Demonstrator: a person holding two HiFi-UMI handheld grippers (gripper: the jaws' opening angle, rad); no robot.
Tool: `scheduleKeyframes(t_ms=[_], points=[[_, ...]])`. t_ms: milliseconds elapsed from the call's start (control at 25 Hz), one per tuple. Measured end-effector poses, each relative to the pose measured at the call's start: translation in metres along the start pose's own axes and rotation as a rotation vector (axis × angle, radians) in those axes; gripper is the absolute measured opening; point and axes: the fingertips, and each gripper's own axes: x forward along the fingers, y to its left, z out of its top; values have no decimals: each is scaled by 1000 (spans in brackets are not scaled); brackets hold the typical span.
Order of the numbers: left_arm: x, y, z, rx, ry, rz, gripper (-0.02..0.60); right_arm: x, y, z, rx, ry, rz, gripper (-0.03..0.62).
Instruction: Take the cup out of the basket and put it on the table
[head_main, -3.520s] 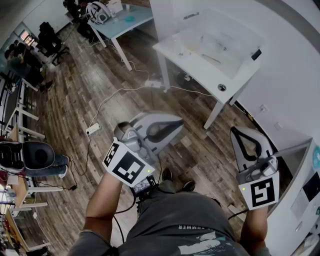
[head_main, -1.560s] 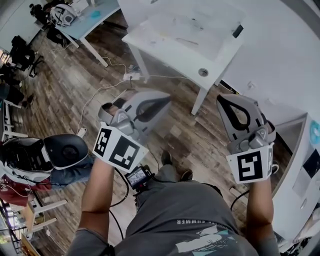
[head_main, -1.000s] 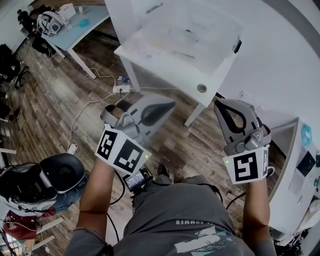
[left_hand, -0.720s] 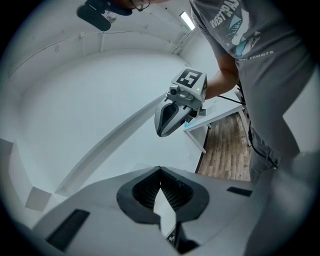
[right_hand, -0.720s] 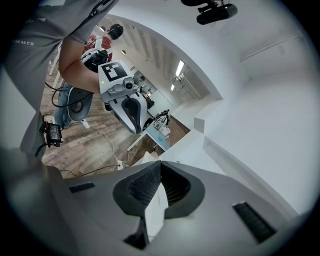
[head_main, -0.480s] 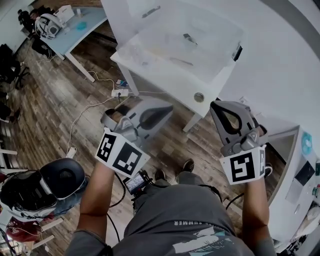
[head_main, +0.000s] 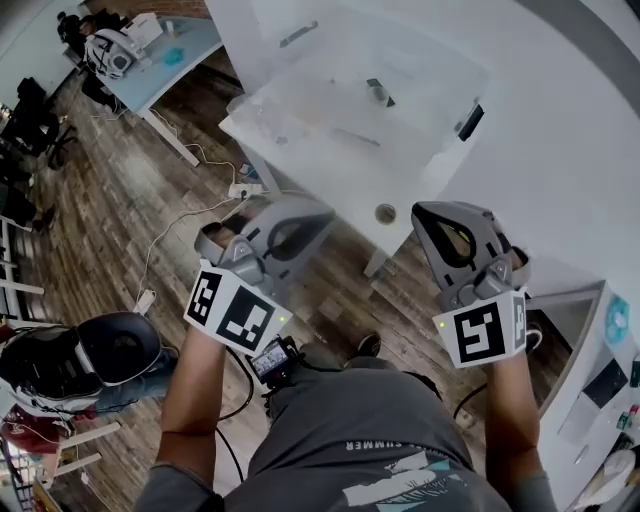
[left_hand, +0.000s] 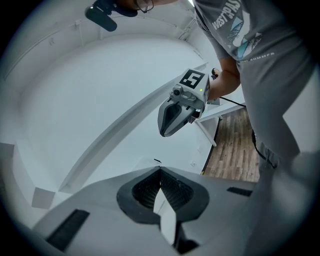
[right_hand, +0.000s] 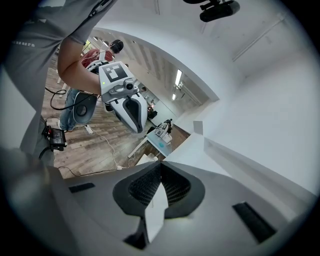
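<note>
One white table (head_main: 400, 200) | possibly clear basket (head_main: 340, 70) on it | wood-plank floor (head_main: 140, 210)

basket (head_main: 285, 105): clear, on white table (head_main: 345, 185) | cup (head_main: 378, 92): small dark shape inside, possibly

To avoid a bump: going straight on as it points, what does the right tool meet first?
The right tool would likely meet the white table, its near edge; depth is unclear.
</note>
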Motion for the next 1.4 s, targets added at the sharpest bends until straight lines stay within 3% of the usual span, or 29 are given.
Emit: scheduleKeyframes(t_ms=[240,520,1000,1400], points=[[21,0,2,-3,42,-9,9,2,-16,-20,25,-32,5,12],[40,13,-14,-7,31,-19,9,22,-26,-34,30,-13,8,12],[75,86,-67,0,-60,-43,9,98,-76,-47,15,82,-43,12],[123,120,-96,-23,-42,-62,9,143,-112,-81,37,88,-19,12]])
